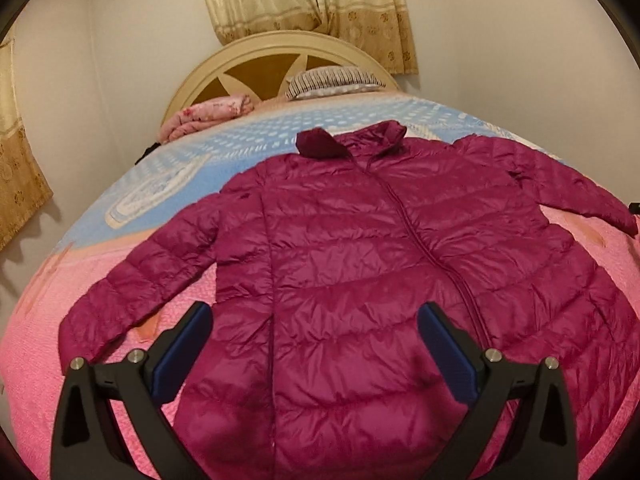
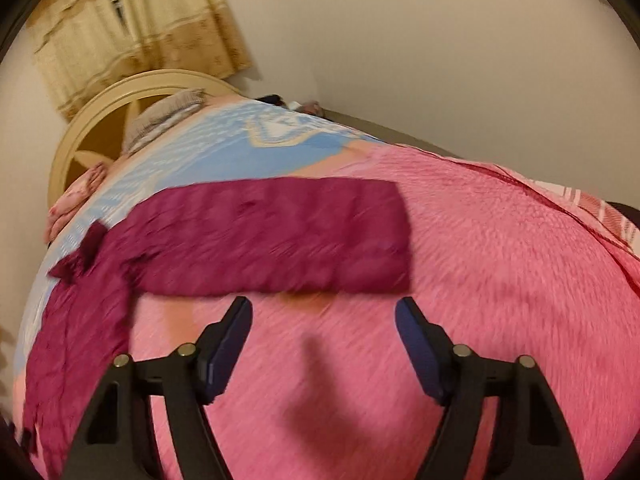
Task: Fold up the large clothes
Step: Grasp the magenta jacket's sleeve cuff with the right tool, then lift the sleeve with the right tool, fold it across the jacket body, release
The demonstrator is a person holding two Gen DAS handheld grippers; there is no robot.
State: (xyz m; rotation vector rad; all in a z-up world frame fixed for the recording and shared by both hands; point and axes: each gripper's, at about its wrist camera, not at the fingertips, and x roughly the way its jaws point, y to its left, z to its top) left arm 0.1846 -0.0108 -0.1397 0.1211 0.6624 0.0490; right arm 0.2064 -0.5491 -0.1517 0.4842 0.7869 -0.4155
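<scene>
Two wrist views. Left wrist: magenta quilted puffer jacket (image 1: pixel 360 264) flat on pink-and-blue bedspread (image 1: pixel 72 360), collar at 12 o'clock; left gripper (image 1: pixel 314 314) spread, empty, above hem. Right wrist: right gripper (image 2: pixel 324 306) spread, empty; jacket sleeve (image 2: pixel 272 236) at 12 o'clock, blurred.

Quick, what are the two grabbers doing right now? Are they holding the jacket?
Left gripper: open, holding nothing, above the jacket.
Right gripper: open, empty, near the sleeve.
</scene>
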